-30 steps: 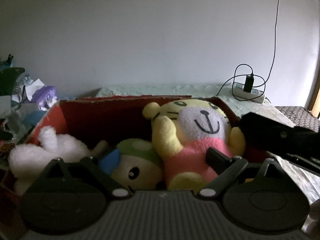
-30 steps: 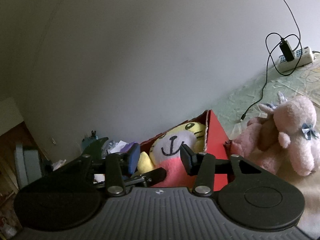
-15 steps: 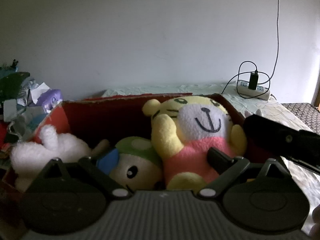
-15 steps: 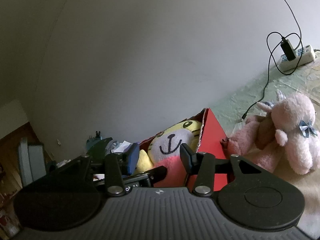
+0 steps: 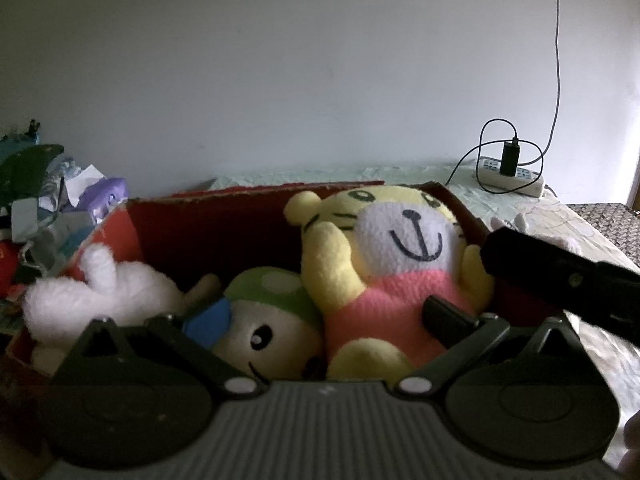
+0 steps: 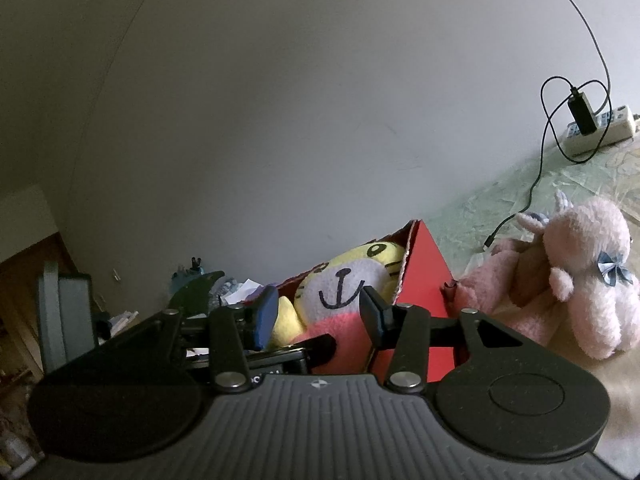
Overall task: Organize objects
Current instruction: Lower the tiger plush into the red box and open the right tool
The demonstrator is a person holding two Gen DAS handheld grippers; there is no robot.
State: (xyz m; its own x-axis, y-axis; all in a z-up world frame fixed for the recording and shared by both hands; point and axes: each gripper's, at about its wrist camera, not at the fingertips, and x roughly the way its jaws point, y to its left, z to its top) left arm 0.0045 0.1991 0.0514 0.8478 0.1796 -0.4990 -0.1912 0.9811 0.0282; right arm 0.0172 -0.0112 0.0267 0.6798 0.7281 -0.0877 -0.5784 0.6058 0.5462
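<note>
Red box (image 5: 208,216) holds yellow tiger plush (image 5: 384,264), mushroom plush (image 5: 272,320) and white plush (image 5: 100,292). Pink plush (image 6: 576,276) lies on the bed beside the box. Left gripper (image 5: 324,316) jaws wide, empty; right gripper (image 6: 320,312) jaws apart, empty

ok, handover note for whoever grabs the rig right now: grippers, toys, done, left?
Left gripper: open, empty, hovering over the red box.
Right gripper: open, empty, at the box's right end.
In the box: yellow tiger plush, green mushroom plush, white plush.
Outside, on the bed right of the box: pink plush.
Done: three toys boxed.
Left: probably the pink plush, nearest the right gripper. The power strip and its cable lie behind it.
</note>
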